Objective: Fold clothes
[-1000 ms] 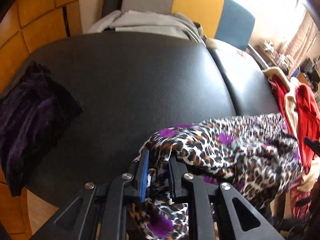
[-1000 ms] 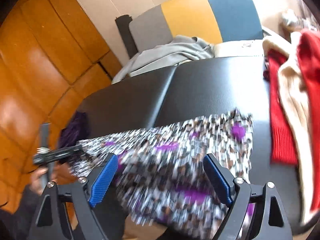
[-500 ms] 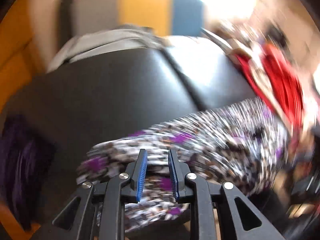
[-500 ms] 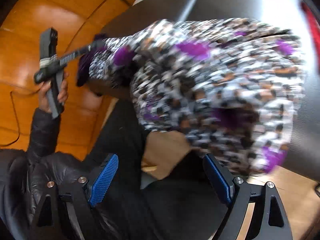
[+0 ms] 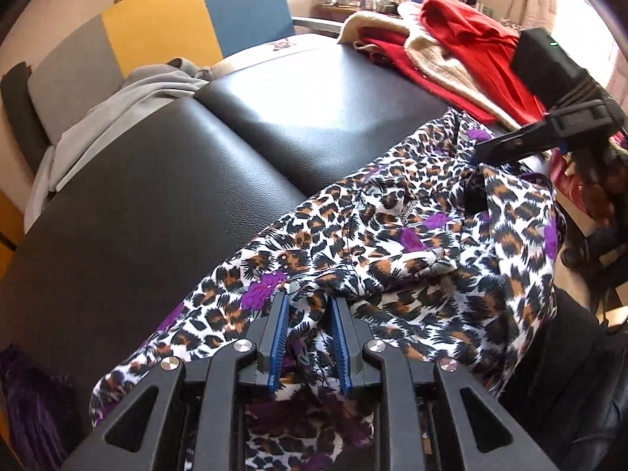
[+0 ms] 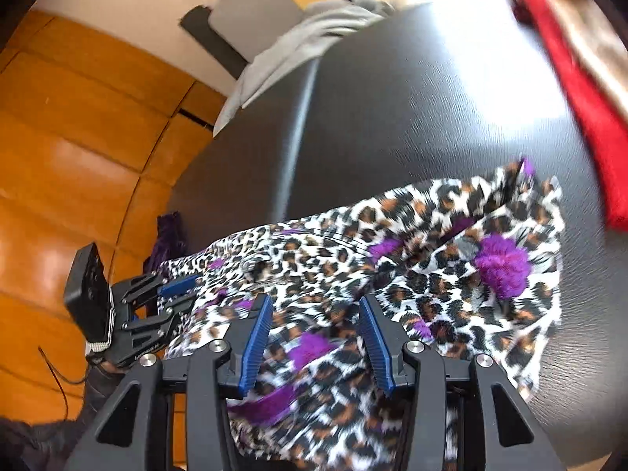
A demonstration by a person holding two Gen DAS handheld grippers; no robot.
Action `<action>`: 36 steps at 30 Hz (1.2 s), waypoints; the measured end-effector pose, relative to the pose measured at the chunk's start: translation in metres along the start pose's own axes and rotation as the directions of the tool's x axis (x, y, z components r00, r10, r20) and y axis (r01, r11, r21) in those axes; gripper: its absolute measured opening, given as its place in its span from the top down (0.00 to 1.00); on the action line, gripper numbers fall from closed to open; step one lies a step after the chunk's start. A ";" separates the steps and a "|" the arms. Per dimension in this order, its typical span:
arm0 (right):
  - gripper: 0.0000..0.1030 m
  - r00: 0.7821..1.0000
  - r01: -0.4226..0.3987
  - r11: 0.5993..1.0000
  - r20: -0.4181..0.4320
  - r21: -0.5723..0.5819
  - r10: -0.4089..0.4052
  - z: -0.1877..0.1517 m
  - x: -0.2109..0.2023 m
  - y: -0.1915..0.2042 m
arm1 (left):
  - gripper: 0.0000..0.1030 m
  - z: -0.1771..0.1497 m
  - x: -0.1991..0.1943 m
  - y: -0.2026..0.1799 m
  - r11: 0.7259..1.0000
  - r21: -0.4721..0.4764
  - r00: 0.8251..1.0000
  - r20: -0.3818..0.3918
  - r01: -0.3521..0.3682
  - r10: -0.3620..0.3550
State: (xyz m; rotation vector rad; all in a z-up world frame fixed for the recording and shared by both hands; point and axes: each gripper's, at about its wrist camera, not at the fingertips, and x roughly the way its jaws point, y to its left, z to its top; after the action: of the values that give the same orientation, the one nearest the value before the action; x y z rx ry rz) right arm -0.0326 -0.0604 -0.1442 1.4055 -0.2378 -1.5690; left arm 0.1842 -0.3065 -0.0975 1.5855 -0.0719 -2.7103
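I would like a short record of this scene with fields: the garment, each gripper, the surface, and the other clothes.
garment: leopard-print garment with purple patches, crumpled, hanging over the front edge
left gripper: shut on a fold of the garment
right gripper: jaws apart, fabric lying between them, no grip visible
surface: black padded bench
other clothes: red garment, grey garment, purple velvet cloth

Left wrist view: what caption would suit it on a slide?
Left gripper pinches a leopard-print garment spread on a black padded bench, right gripper beside its far edge.
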 end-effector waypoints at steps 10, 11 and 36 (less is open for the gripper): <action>0.71 1.000 -0.029 0.999 -0.007 -0.018 0.028 0.012 0.022 -0.010 | 0.79 -0.006 0.007 0.024 0.999 0.018 0.999 0.011 0.031 -0.031; 0.75 1.000 -0.029 0.999 -0.009 -0.019 0.029 0.012 0.025 -0.011 | 0.79 -0.006 0.008 0.024 0.999 0.028 1.000 0.009 0.027 -0.028; 0.97 0.907 -0.299 0.944 0.266 -0.139 0.326 -0.033 -0.047 0.074 | 0.96 -0.052 -0.115 0.064 0.821 -0.476 0.864 0.502 0.316 -0.041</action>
State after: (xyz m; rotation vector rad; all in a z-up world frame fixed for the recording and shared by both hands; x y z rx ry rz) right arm 0.0262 -0.0481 -0.0731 1.0041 -0.5291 -1.4860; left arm 0.2843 -0.3693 -0.0202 0.7855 0.8262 -2.8102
